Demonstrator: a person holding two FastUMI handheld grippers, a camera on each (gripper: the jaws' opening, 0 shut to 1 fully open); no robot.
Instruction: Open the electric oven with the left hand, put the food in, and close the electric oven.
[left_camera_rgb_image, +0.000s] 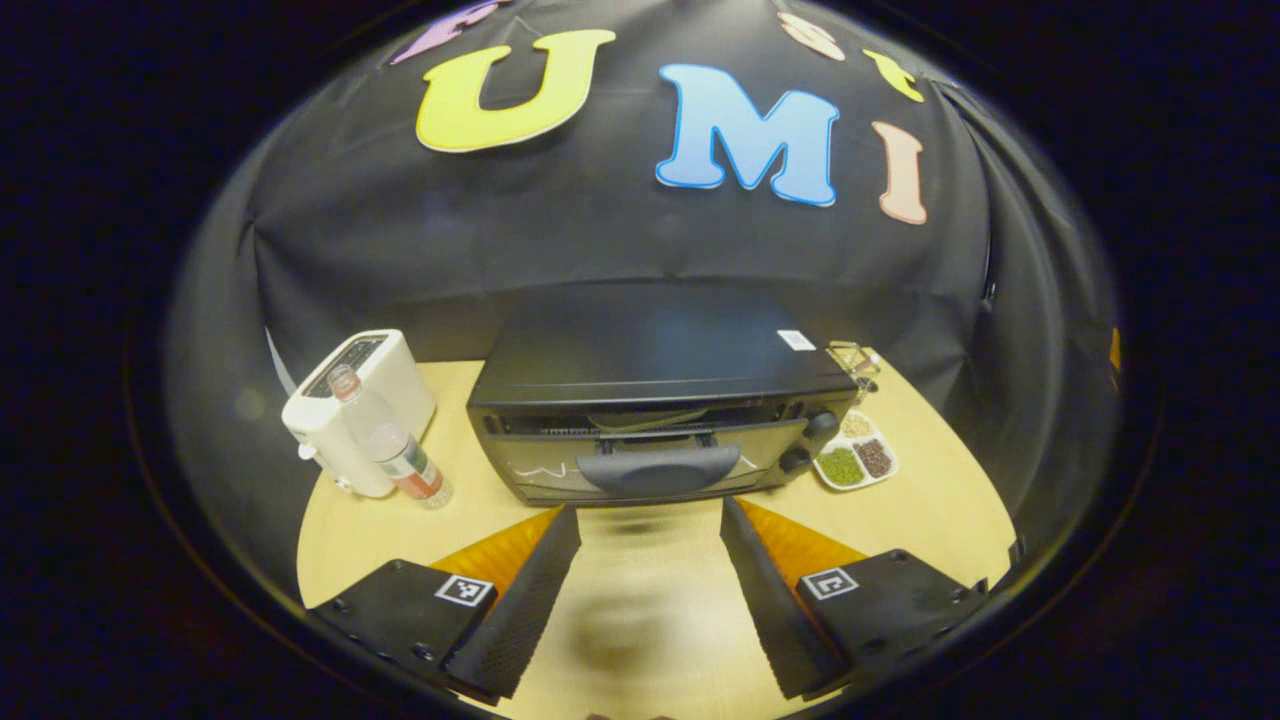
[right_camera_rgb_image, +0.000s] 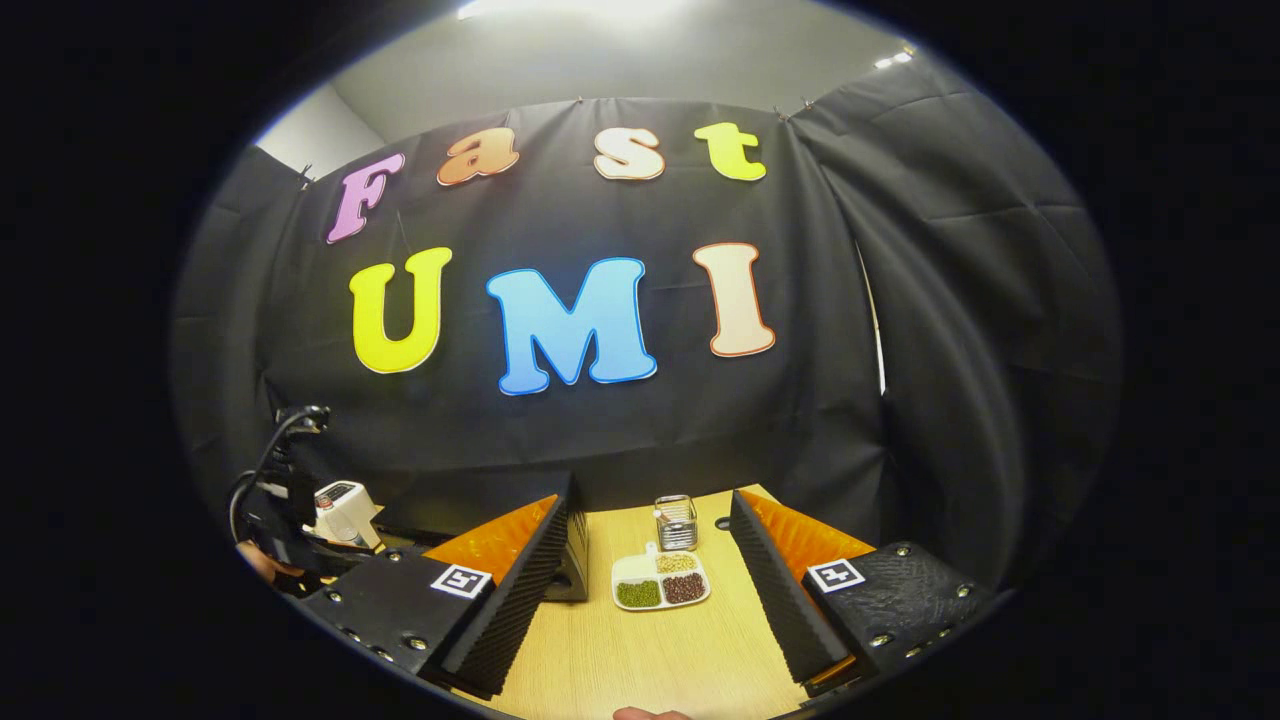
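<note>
Left gripper (left_camera_rgb_image: 648, 590) spread wide, empty, short of oven door handle (left_camera_rgb_image: 658, 468) dead ahead; rigid, hinged, probably stiff; best hooked at mid-bar.

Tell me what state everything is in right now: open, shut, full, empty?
Electric oven: door ajar at the top, not fully open.
Left gripper: jaws open, empty, in front of the oven handle.
Right gripper: jaws open, empty.
Divided dish: three compartments filled with grains or beans.
Bottle: upright, cap off.
Toaster: slots look empty.
Wire holder: upright; contents unclear.
</note>
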